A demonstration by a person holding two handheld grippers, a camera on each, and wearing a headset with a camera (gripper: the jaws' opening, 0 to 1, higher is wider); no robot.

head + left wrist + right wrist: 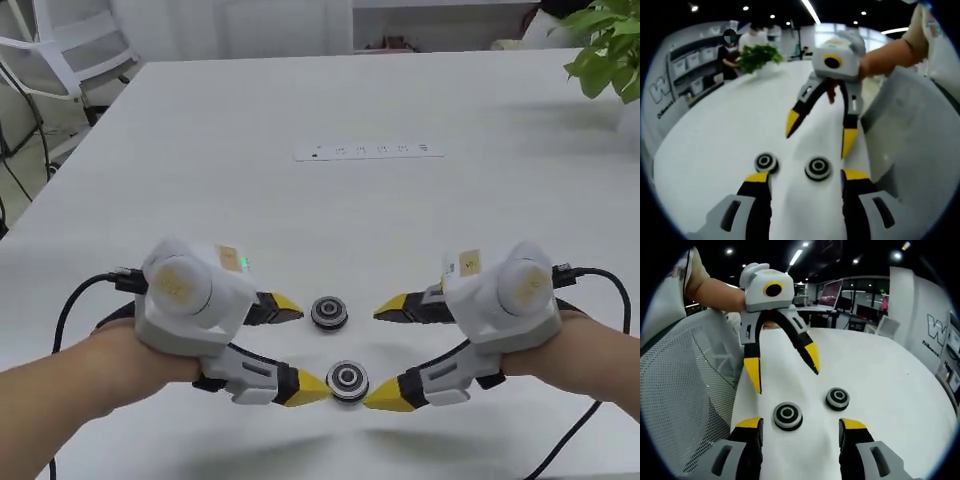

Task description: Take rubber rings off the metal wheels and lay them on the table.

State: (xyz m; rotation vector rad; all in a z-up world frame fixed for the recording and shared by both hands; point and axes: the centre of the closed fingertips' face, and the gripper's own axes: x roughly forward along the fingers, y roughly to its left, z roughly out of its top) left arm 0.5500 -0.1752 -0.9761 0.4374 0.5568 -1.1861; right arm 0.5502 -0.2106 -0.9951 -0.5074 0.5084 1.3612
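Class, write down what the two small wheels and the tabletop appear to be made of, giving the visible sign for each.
Far wheel and near wheel: dull black outer ring, likely rubber, around a shiny grey hub, likely metal. Table: smooth, matt white top, perhaps laminate; the look leaves it open.

You sit at a big white table. Out past your left gripper and right gripper, a white power strip lies flat on it. Far ahead of the right gripper is a green plant, with shelves of boxes beyond it. Far ahead of the left gripper stands a white chair. Behind the left gripper is a grey mesh chair. Small round lights shine on the dark ceiling.
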